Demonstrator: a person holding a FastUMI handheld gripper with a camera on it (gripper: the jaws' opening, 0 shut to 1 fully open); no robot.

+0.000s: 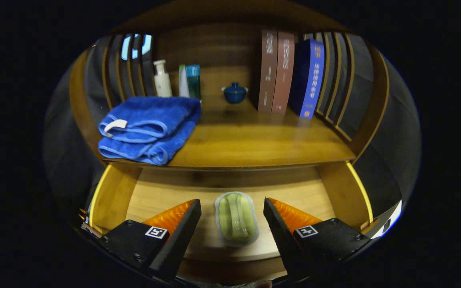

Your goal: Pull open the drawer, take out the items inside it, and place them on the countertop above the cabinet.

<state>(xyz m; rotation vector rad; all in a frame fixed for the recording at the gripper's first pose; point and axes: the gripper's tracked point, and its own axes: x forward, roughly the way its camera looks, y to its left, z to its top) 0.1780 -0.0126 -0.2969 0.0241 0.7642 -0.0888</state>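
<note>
Between the tool's [232, 216] two spread fingers lay the packet [236, 218], flat on the floor of the open drawer [154, 192]; the fingers stood wide, one to each side of the packet and touching nothing. It looked like a small sealed pouch, pale green inside a clear rim, with a ridge running along its middle. I judged it light and soft, likely to give under pressure, and its film probably slick, so a firm pinch across the plump middle seemed safer than a hold on the thin rim, which could slide out or crumple. The drawer's wooden floor around the packet looked smooth and level, with walls well apart from it on both sides, leaving the fingers room to close. Beyond the packet, past the drawer's back edge, ran the table [254, 144], a smooth wooden top inside a slatted cabinet. Beyond and left of the packet a folded blue towel [146, 128] overhung the table's front edge; farther back stood a white bottle [162, 79], a tube [192, 81], a small blue lidded pot [234, 93] and three books [288, 74]. Bare wood straight beyond the packet offered the plainest landing spot.
</note>
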